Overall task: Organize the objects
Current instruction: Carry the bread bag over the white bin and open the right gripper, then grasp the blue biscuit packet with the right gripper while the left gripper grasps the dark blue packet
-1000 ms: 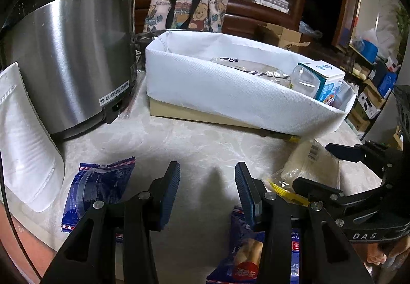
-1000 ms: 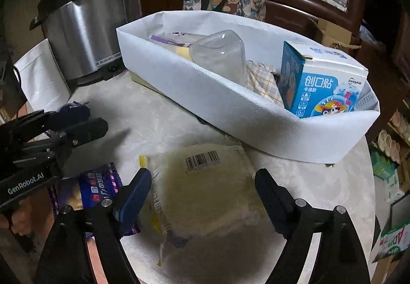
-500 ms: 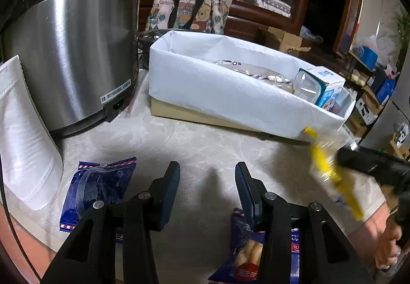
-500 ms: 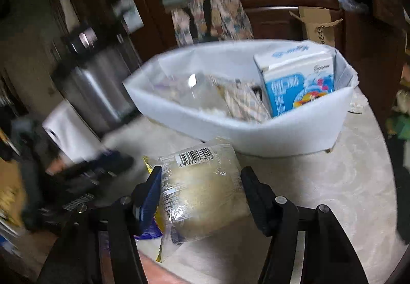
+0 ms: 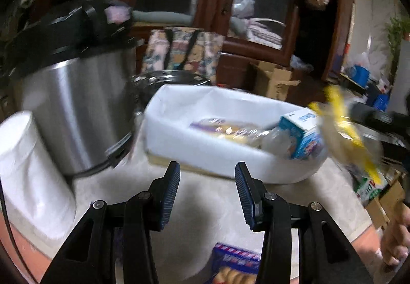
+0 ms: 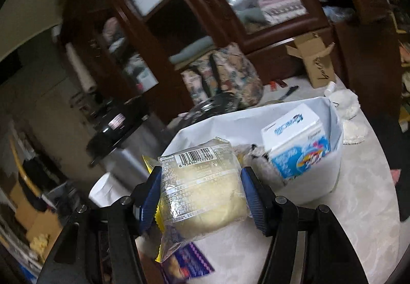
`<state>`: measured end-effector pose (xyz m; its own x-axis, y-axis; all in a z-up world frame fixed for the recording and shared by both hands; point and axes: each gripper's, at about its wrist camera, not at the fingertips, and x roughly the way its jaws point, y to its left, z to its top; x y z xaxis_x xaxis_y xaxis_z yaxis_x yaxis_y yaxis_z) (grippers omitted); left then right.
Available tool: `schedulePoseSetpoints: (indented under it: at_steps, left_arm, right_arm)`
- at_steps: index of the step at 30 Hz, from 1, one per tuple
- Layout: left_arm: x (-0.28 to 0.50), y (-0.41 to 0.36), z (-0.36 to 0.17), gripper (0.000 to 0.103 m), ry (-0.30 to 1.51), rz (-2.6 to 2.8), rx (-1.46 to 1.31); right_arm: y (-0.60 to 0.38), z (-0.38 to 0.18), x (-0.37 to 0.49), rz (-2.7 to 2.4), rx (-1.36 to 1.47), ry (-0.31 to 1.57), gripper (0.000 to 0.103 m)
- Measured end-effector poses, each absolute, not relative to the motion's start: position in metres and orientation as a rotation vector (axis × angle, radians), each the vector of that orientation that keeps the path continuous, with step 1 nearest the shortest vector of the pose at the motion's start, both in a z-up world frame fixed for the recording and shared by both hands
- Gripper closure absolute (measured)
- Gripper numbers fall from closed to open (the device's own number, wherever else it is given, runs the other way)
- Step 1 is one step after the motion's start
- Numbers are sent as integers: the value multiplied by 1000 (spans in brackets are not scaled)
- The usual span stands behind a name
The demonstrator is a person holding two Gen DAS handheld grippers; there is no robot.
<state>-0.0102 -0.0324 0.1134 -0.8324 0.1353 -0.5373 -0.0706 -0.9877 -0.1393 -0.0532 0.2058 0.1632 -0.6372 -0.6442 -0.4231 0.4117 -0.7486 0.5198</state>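
Note:
My right gripper (image 6: 202, 189) is shut on a clear yellow-edged bread packet (image 6: 202, 186) and holds it in the air just in front of the white fabric bin (image 6: 317, 178). The packet also shows, blurred, at the right of the left wrist view (image 5: 343, 127), near the bin's right end. The bin (image 5: 179, 135) holds a blue-and-white carton (image 5: 302, 137), a clear bottle and a wrapped snack. My left gripper (image 5: 207, 191) is open and empty above the table. A blue snack packet (image 5: 233, 266) lies under it.
A steel pressure cooker (image 5: 77, 104) stands at the left with a white roll (image 5: 28, 168) in front of it. A patterned bag (image 5: 179, 50) and a dark wooden cabinet (image 5: 230, 1) are behind. The round table's edge (image 6: 384, 219) curves at the right.
My right gripper has lifted the bread packet off the table and carried it up toward the bin. My left gripper has risen and tilted up, still open.

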Motion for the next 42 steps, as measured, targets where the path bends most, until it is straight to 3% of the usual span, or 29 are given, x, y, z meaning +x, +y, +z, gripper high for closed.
schedulePoseSetpoints:
  at_steps: [5, 13, 20, 29, 34, 42]
  left_arm:
    - [-40, -11, 136, 60, -45, 2878, -901]
    - [-68, -5, 142, 60, -56, 2891, -959]
    - [-68, -11, 135, 59, -52, 2903, -1049]
    - [-56, -15, 125, 60, -51, 2887, -1066]
    - [-40, -26, 112, 60, -66, 2902, -1060]
    - [1, -64, 79, 60, -221, 3061, -1045]
  right_arm:
    - [188, 166, -95, -2428, 881, -524, 43]
    - [161, 155, -136, -2466, 934, -497, 43]
    - [155, 124, -162, -2342, 1108, -619, 37]
    - [188, 155, -130, -2390, 901, -660, 26]
    - [187, 151, -110, -2391, 916, -508, 21]
    - [146, 109, -70, -2330, 881, 58, 22]
